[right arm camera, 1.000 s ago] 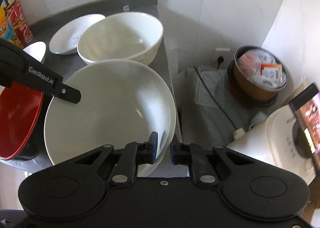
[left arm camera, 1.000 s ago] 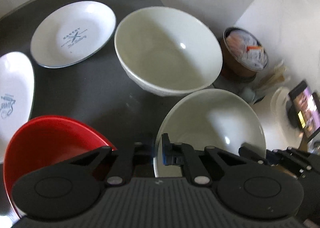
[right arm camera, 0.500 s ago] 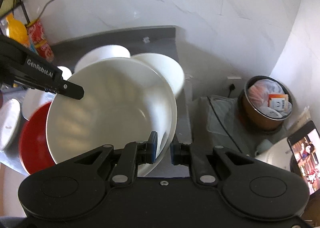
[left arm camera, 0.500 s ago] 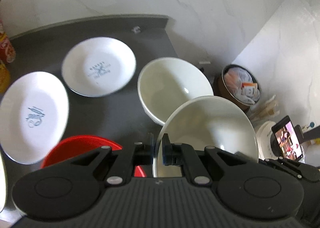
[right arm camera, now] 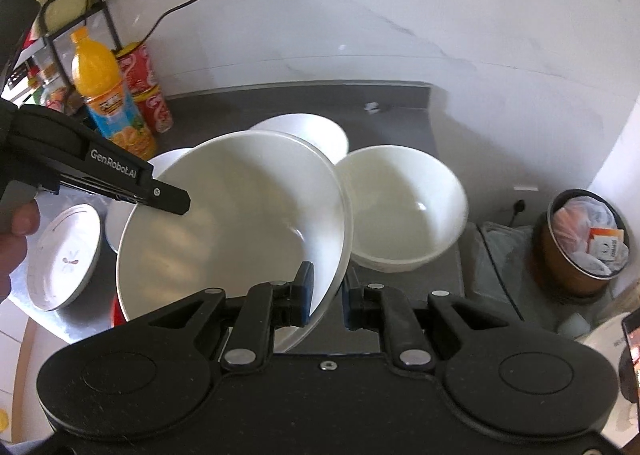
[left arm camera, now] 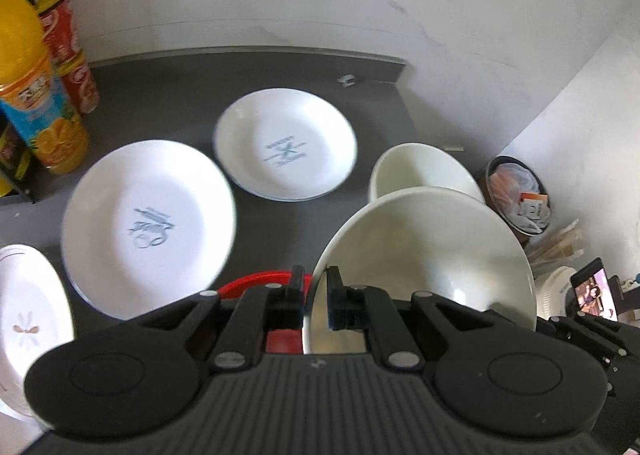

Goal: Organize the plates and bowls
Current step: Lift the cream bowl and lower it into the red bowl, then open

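Left gripper [left arm camera: 314, 295] fingers clamped on near rim of white bowl [left arm camera: 424, 255]. Right gripper [right arm camera: 326, 291] fingers pinched on opposite rim, same bowl [right arm camera: 236, 223]. Lifted well clear of surface [left arm camera: 168, 95] now; a second ago low beside second bowl [right arm camera: 404, 207] and red bowl [left arm camera: 260, 283]. Tilted, held above both. Plates [left arm camera: 148, 223] apart on surface behind. Likely next: nest into second bowl. Risk: rim slip.
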{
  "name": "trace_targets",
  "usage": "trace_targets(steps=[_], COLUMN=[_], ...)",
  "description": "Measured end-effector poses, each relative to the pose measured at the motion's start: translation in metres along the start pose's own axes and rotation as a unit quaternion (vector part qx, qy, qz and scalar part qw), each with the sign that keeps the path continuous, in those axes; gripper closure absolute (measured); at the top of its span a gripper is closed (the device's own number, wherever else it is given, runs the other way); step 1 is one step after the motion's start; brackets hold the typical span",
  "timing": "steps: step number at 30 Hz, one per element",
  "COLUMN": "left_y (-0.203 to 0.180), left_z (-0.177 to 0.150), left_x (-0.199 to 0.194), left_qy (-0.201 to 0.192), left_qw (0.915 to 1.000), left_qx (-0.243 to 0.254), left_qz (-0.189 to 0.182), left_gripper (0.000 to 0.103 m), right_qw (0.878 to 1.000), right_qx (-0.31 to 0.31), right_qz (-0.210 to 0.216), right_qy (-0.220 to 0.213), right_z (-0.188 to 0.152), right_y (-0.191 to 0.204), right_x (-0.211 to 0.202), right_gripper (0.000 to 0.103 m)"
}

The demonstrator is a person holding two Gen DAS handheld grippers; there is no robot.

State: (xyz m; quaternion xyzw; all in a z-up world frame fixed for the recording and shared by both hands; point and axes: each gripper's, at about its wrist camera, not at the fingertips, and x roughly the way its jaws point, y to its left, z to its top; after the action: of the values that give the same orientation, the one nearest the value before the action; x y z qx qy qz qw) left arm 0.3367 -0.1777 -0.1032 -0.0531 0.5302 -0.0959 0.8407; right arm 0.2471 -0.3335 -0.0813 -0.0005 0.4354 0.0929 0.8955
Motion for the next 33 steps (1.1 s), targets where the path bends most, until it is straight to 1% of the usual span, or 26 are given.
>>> trace_targets(steps=[4, 7, 12, 15, 18, 24, 28, 30, 33], left_y=[0.022, 0.039, 0.055, 0.057, 0.062, 0.063, 0.053, 0.055, 0.059], left_z=[-0.003, -0.008, -0.017, -0.021, -0.025, -0.030, -0.037, -0.039, -0.041], left_x=[-0.003, -0.002, 0.006, 0.014, 0.020, 0.030, 0.035, 0.038, 0.042], left_qy=[0.005, 0.017, 0.030, 0.038, 0.051, 0.069, 0.075, 0.077, 0.083], left_qw=[0.9999, 0.9995, 0.9991, 0.9990, 0.9983, 0.9973, 0.9956, 0.9953, 0.9952], left_qx=[-0.011, -0.023, -0.029, -0.018, -0.017, -0.003, 0.029, 0.030, 0.022], left_qz=[0.005, 0.011, 0.009, 0.016, 0.019, 0.023, 0.049, 0.051, 0.048], left_gripper=[0.094, 0.094, 0.094, 0.094, 0.093, 0.094, 0.093, 0.093, 0.093], right_qw=[1.000, 0.999, 0.999, 0.999, 0.997, 0.995, 0.994, 0.993, 0.992], right_qx=[-0.003, -0.021, -0.021, -0.020, -0.051, -0.069, -0.073, -0.076, -0.089], right_qz=[0.010, 0.015, 0.011, 0.005, -0.015, -0.033, -0.041, -0.042, -0.046], right_qy=[0.010, 0.019, 0.034, 0.046, 0.048, 0.062, 0.077, 0.081, 0.073], right_z=[0.001, -0.002, -0.007, -0.010, -0.012, -0.018, -0.026, -0.030, -0.032], right_y=[0.017, 0.034, 0.046, 0.051, 0.063, 0.068, 0.073, 0.074, 0.076], right_x=[0.008, 0.012, 0.021, 0.028, 0.032, 0.039, 0.047, 0.050, 0.050], right_gripper=[0.088, 0.088, 0.088, 0.088, 0.088, 0.088, 0.088, 0.088, 0.088])
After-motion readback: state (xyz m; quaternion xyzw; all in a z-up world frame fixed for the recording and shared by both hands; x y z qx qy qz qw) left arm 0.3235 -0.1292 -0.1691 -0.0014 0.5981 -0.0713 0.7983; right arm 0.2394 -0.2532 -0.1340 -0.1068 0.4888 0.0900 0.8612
